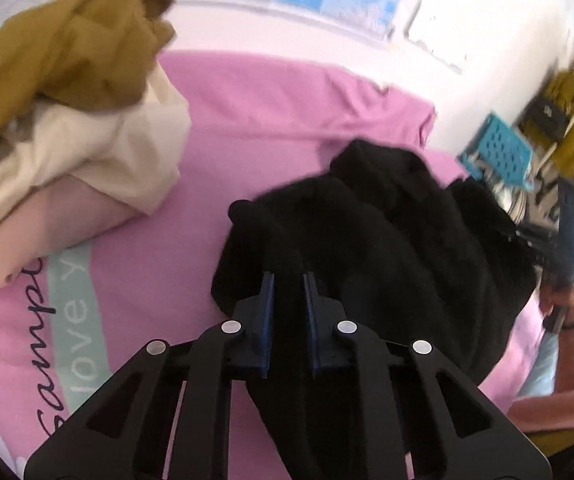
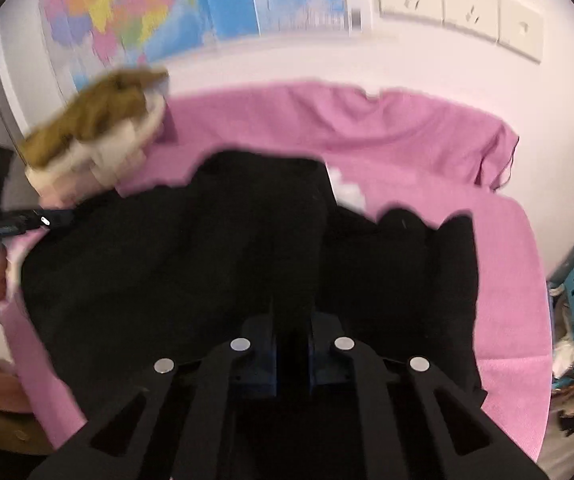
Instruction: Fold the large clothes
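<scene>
Left wrist view
- Left gripper: I saw its two blue-padded fingers drawn close, with a fold of the black garment pinched between them.
- Black garment: it lay bunched on the pink sheet, running from my fingers toward the right side of the bed.
- Right gripper: I saw it at the right edge, gripped by a hand with a dark band at the wrist; its tips met the far edge of the black cloth (the jaws themselves were blurred, so I could not read them here).
- Clothes pile: a mustard garment rested on a cream garment at upper left, well apart from the black one.
- Background: a blue perforated basket stood beyond the bed at right.

Right wrist view
- Right gripper: the fingers stood nearly together, and black cloth filled the narrow gap, so I took it as clamped on the garment.
- Black garment: it spread wide across the middle of the pink sheet, directly ahead of the fingers.
- Left gripper: I saw it at the left edge, touching the garment's left margin (tip detail too blurred to judge).
- Clothes pile: the mustard garment sat over the cream garment at the rear left of the bed.
- Wall: a coloured map and white sockets hung above the bed.
</scene>
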